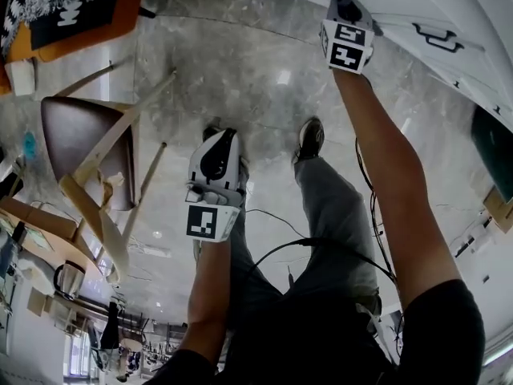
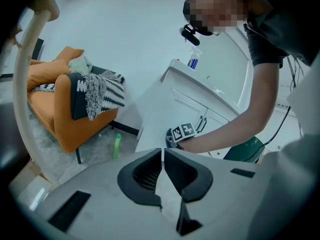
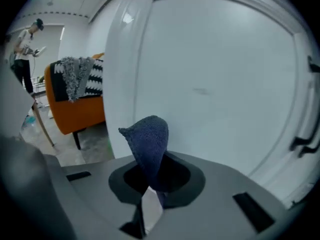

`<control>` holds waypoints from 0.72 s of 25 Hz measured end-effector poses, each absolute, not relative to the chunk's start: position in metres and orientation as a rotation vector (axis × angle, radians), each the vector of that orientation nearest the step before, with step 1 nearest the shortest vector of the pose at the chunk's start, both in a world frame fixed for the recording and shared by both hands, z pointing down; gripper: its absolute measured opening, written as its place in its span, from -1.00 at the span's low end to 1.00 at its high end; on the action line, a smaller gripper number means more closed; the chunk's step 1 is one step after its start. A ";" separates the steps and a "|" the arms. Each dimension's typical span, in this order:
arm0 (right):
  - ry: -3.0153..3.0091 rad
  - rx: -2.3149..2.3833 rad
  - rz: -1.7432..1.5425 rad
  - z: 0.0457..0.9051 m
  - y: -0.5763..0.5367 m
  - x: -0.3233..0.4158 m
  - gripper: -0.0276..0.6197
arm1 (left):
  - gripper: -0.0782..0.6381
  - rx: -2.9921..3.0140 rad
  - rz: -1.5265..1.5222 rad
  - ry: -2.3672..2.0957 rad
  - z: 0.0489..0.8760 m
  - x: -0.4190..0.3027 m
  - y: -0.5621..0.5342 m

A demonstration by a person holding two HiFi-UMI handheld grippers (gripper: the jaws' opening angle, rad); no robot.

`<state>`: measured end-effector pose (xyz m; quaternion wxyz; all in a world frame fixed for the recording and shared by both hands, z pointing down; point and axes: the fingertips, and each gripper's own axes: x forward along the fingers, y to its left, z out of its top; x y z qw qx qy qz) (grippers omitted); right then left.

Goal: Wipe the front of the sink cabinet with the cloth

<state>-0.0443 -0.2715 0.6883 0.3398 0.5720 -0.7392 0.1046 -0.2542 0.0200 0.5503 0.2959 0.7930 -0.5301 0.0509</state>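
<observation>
A dark blue cloth (image 3: 150, 144) sticks up from my right gripper (image 3: 152, 180), whose jaws are shut on its lower end. The cloth's tip stands close in front of the white cabinet side panel (image 3: 215, 84); I cannot tell if it touches. In the head view the right gripper (image 1: 345, 2) is held out at arm's length against the white sink cabinet (image 1: 417, 6). My left gripper (image 2: 163, 156) is shut with nothing in it. It hangs lower, over the floor, near the person's leg (image 1: 215, 147).
Black door handles (image 1: 439, 38) sit on the cabinet front, right of the right gripper. A spray bottle (image 2: 194, 59) stands on top. A green bottle (image 2: 117, 146) stands on the floor beside an orange armchair (image 2: 55, 114). A wooden chair (image 1: 96, 151) is at the left.
</observation>
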 end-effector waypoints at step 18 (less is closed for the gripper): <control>-1.735 1.450 0.335 0.774 -0.260 0.031 -0.84 | -0.73 2.108 0.057 -1.434 0.583 -0.262 0.014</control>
